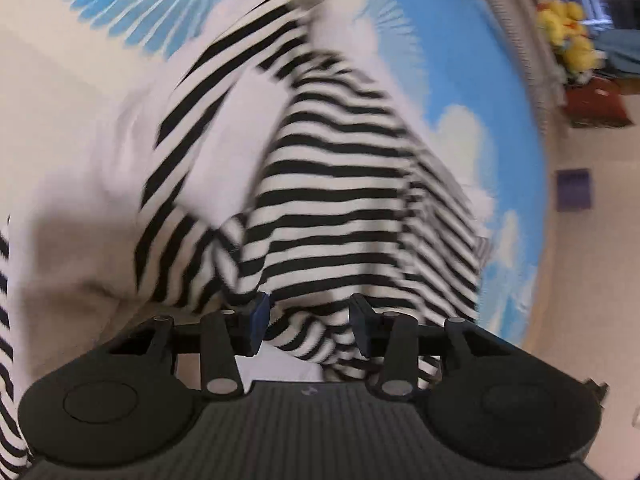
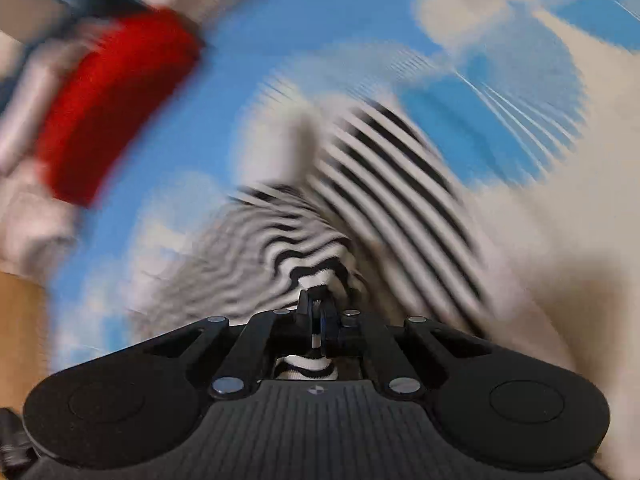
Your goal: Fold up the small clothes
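Yellow plush toys [image 1: 568, 36], purple box [image 1: 575, 189] on floor; red, possibly cloth, item [image 2: 116, 104].

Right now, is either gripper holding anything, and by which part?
The right gripper pinches a bunched fold of the striped garment. The left gripper is open, the cloth loose between its fingers.

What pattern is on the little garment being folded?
Black and white stripes on the garment, sharpest in the left wrist view.

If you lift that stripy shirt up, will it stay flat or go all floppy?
Probably floppy: the stripy shirt already bunches and drapes in soft folds. It looks light, since the right gripper pinches just a thin edge. It likely won't slip, as the fabric wrinkles around the fingers.
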`<state>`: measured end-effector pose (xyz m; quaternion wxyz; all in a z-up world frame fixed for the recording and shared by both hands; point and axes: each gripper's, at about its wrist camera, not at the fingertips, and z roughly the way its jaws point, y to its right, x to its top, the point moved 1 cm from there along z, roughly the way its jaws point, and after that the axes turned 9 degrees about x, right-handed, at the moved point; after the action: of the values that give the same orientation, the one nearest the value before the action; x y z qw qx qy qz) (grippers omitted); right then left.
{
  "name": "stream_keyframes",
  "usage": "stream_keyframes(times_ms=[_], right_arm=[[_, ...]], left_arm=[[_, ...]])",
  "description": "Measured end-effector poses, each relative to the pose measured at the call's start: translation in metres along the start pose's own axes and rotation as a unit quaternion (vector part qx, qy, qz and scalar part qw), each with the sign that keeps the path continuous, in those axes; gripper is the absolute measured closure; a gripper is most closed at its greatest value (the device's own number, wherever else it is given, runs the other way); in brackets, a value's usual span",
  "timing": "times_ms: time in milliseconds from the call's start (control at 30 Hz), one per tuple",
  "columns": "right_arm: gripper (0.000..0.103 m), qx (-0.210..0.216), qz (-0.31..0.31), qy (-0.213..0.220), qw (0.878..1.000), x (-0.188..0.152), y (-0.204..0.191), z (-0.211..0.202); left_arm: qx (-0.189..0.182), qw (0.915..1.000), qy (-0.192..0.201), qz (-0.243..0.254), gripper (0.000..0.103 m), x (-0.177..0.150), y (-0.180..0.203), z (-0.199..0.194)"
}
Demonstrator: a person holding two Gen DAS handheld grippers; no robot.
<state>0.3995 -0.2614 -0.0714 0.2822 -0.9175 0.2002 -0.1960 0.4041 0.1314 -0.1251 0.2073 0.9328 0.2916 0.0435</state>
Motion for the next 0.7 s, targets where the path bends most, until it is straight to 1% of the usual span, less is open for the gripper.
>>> stream_keyframes(times_ms=[33, 67, 133, 233, 300, 333, 367, 400, 467, 533, 567, 600, 633, 667, 700], right_arm=[[0.099, 0.003, 0.002, 0.0, 1.0, 0.0, 0.001, 0.001], [0.096, 0.009, 0.002, 0.002, 1.0, 0.0, -0.001, 0.001], [0.095, 0.007, -0.012, 0.009, 1.0, 0.002, -0.007, 0.001], [0.095, -0.005, -0.019, 0.012, 1.0, 0.004, -0.011, 0.006], [0.095, -0.008, -0.012, 0.01, 1.0, 0.004, -0.01, 0.013], [0.095, -0.009, -0.012, 0.01, 1.0, 0.004, -0.01, 0.014], [0.095, -0.011, -0.015, 0.01, 1.0, 0.003, -0.009, 0.015], [0.095, -0.013, -0.018, 0.011, 1.0, 0.002, -0.01, 0.015], [0.097, -0.013, -0.028, 0.012, 0.999, 0.001, -0.012, 0.014], [0.1, -0.001, -0.028, 0.022, 0.999, 0.003, -0.014, 0.007], [0.1, 0.015, -0.023, 0.031, 0.999, 0.004, -0.015, 0.001], [0.1, 0.036, -0.014, 0.042, 0.998, 0.005, -0.016, -0.007], [0.1, 0.067, -0.001, 0.057, 0.996, 0.007, -0.017, -0.014], [0.1, 0.11, 0.013, 0.077, 0.991, 0.009, -0.018, -0.024], [0.1, 0.146, 0.022, 0.097, 0.984, 0.011, -0.019, -0.034]], left_arm=[[0.005, 1.0, -0.001, -0.005, 0.056, 0.001, 0.0, 0.004], [0.009, 0.9999, 0.0, -0.009, 0.056, 0.002, 0.0, 0.008], [0.015, 0.9998, 0.004, -0.016, 0.056, 0.004, 0.001, 0.015], [0.009, 0.9988, 0.012, -0.046, 0.056, 0.008, 0.0, 0.022], [0.012, 0.9989, 0.021, -0.041, 0.057, 0.01, 0.004, 0.024], [0.018, 0.9989, 0.026, -0.033, 0.059, 0.009, 0.007, 0.023], [0.03, 0.9988, 0.036, -0.015, 0.085, 0.009, 0.013, 0.022], [0.044, 0.9979, 0.046, 0.008, 0.101, 0.008, 0.018, 0.018], [0.059, 0.9953, 0.067, 0.039, 0.102, 0.007, 0.026, 0.004], [0.049, 0.9922, 0.095, 0.064, 0.103, 0.006, 0.034, -0.017], [0.036, 0.9887, 0.123, 0.077, 0.103, 0.006, 0.039, -0.031], [0.015, 0.9817, 0.165, 0.093, 0.103, 0.007, 0.044, -0.048], [-0.008, 0.9729, 0.205, 0.106, 0.103, 0.006, 0.046, -0.064], [-0.029, 0.9633, 0.241, 0.115, 0.103, 0.005, 0.047, -0.077], [-0.055, 0.9494, 0.284, 0.121, 0.103, 0.004, 0.046, -0.093]])
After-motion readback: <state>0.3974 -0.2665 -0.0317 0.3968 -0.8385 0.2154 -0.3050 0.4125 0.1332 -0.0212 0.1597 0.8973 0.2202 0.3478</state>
